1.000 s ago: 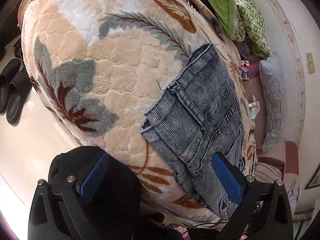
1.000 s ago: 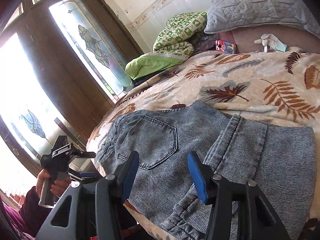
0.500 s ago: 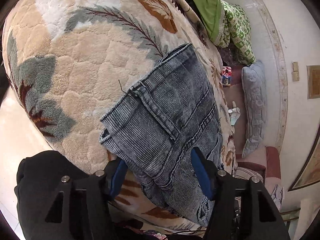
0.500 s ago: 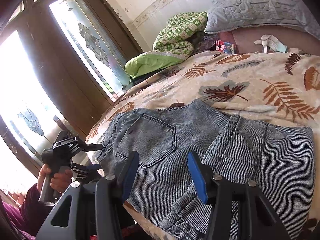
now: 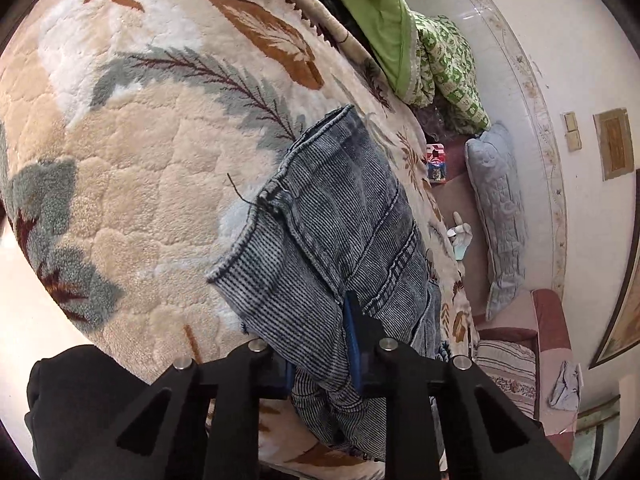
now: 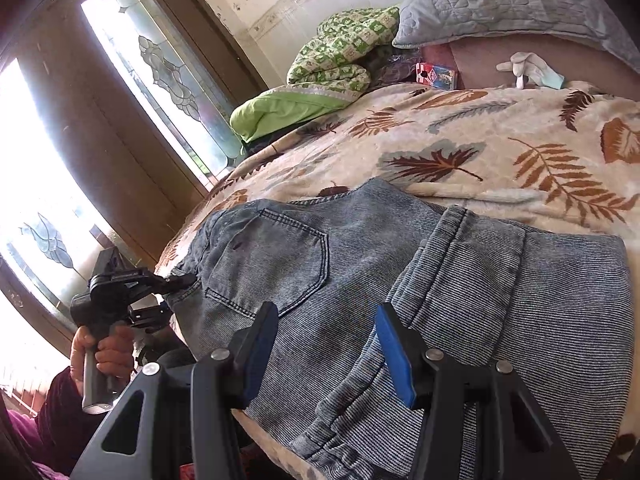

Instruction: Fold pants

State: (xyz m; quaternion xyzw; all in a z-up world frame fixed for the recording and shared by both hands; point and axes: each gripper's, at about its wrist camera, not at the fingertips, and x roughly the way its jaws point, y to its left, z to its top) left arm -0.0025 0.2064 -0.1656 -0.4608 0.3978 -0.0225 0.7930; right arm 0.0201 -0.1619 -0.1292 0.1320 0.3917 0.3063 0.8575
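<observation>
1. Pants: grey-blue denim, partly folded, lying on the leaf-print blanket at the near edge of the bed. Back pocket faces up on the left part; a hemmed leg end lies folded over on the right part.
2. Far left in our right wrist view: a hand holds the left gripper at the pants' left edge, at the waistband end.
3. Left gripper, own view: jaws are closing, with a bunched fold of denim between them. The right blue pad is pressed into the fabric; the other pad is mostly hidden behind cloth.
4. Right gripper: jaws apart, pads clear of the fabric, hovering over the near edge of the pants with nothing gripped.
5. Beyond the pants on the left: green quilt and lime-green bedding stacked by the window.
6. Far right at the bed head: grey pillow, with a small colourful box just below it.
</observation>
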